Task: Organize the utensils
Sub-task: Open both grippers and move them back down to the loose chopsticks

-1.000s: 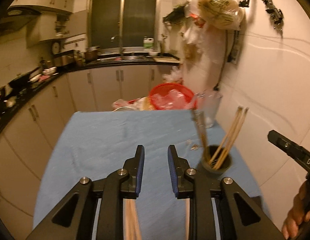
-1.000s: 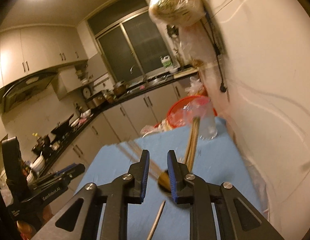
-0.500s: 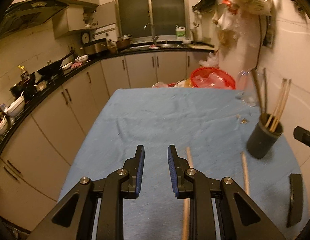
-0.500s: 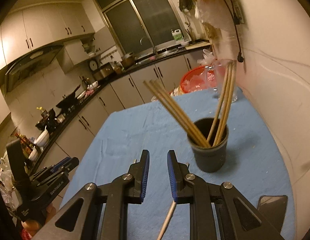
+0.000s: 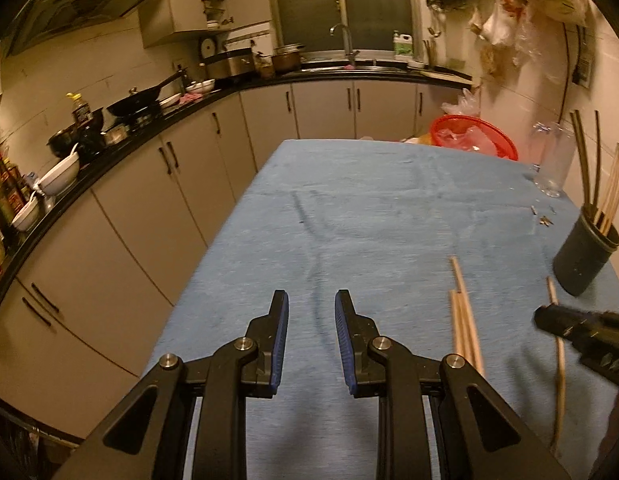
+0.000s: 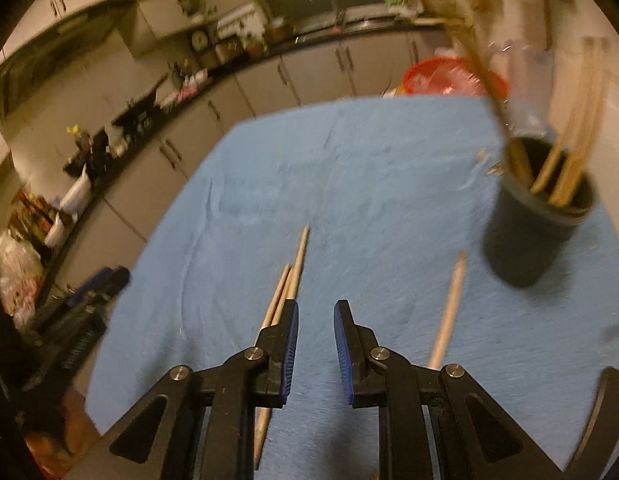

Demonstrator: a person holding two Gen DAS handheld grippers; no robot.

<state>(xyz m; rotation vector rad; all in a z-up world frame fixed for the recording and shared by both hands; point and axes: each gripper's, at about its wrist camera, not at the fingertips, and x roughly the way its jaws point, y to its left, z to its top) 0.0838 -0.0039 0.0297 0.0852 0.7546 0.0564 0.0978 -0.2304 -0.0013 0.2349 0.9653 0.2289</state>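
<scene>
Both grippers, left (image 5: 311, 336) and right (image 6: 315, 342), slightly parted and empty above the cloth (image 5: 369, 208); loose chopsticks (image 6: 287, 292) lie at the cup's (image 6: 529, 236) eight o'clock, so picking one up likely comes next.

Both grippers tilt downward, pointing toward 12 o'clock. The left gripper (image 5: 312, 305) has its blue-padded jaws parted by a narrow gap with nothing between them. The right gripper (image 6: 316, 312) is the same: a narrow gap, empty. From the left wrist, the right gripper's dark tip (image 5: 565, 322) shows at 4 o'clock; from the right wrist, the left gripper, blurred, sits at 8 o'clock.
</scene>
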